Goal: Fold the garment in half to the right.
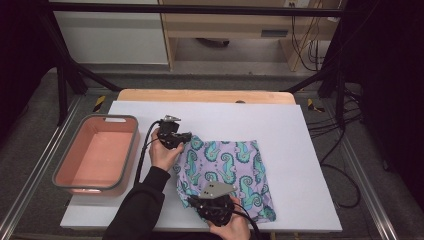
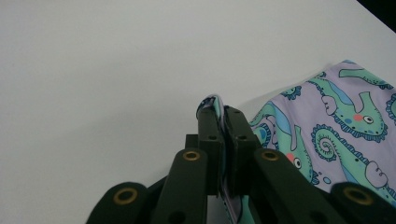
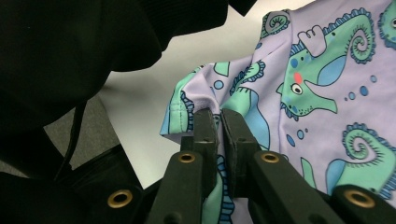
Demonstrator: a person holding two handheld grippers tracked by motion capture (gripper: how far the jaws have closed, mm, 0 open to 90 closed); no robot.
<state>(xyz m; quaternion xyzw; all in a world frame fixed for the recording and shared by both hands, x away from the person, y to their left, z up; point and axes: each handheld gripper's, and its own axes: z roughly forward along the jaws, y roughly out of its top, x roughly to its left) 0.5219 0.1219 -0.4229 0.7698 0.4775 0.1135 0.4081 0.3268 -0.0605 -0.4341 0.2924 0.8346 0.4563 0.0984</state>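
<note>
A lilac cloth [image 1: 227, 170] printed with green seahorses lies on the white table top [image 1: 280, 125]. My left gripper [image 1: 189, 136] is at the cloth's far left corner, shut on its edge; in the left gripper view the fabric [image 2: 327, 126] is pinched between the closed jaws, with my left gripper [image 2: 219, 106] lifting that corner off the table. My right gripper [image 1: 192, 201] is at the near left corner, shut on the cloth. In the right gripper view my right gripper [image 3: 218, 114] clamps the hem, and the cloth [image 3: 322, 93] spreads to the right.
A pink basin with a grey rim [image 1: 64, 169] stands at the table's left edge. A dark sleeve [image 3: 70, 56] takes up the upper left of the right gripper view. The white board [image 2: 116, 70] lies bare beyond the left gripper. Black frame posts and cables stand past the table.
</note>
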